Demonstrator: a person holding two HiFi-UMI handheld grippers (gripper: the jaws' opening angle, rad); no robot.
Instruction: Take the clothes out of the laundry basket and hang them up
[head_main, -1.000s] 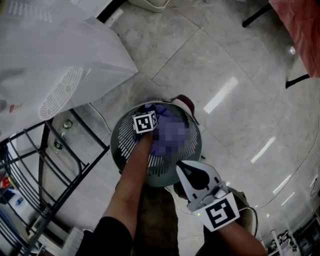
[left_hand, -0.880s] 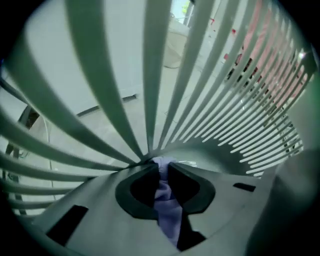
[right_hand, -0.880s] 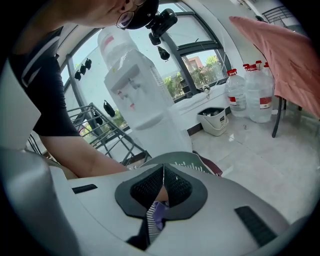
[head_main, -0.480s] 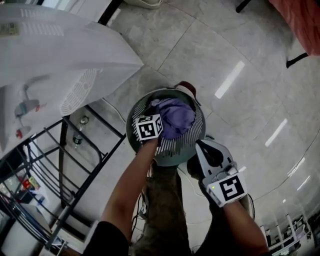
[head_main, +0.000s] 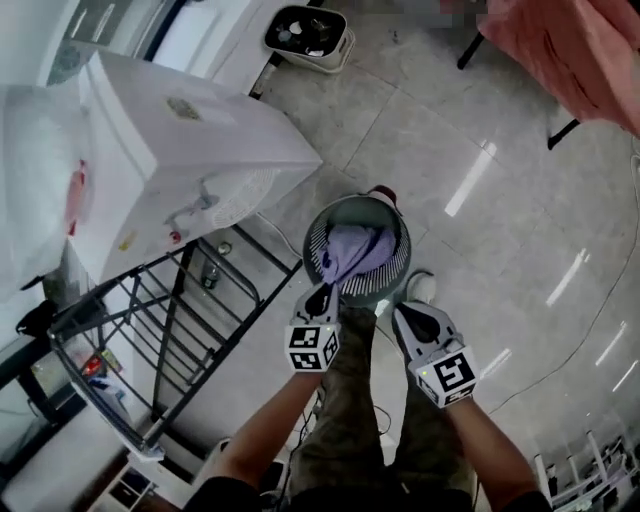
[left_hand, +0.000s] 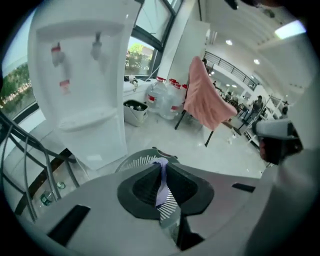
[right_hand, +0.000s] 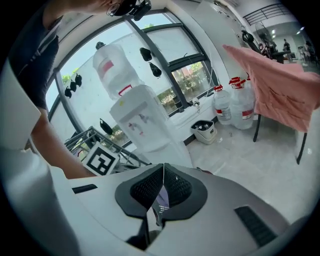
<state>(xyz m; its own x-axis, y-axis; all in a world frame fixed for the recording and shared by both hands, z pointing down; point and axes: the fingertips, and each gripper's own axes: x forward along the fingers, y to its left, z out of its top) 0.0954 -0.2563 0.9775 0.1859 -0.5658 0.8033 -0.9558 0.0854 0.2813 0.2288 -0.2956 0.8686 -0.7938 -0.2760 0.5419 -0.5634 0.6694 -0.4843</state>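
A round grey laundry basket (head_main: 318, 232) stands on the floor with a purple garment (head_main: 358, 248) in it. My left gripper (head_main: 322, 293) is above the basket's near rim. Its jaws have just been closing, and a strip of the purple garment (left_hand: 161, 189) is pinched between its pads, trailing down to the basket (left_hand: 135, 161). The right gripper (head_main: 405, 312) hangs beside it at the basket's near right. In the right gripper view the right gripper (right_hand: 163, 167) is shut with nothing between its pads.
A white water dispenser (head_main: 190, 160) stands left of the basket, with a black wire rack (head_main: 150, 340) in front of it. A pink cloth (head_main: 570, 50) hangs on a black-legged stand at the far right. A small white fan (head_main: 308, 35) sits by the wall. Water bottles (left_hand: 161, 95) are beyond.
The left gripper was down inside the basket on the purple garment; it has risen to the near rim with cloth in its jaws. The right gripper rose too. The head camera has pulled back.
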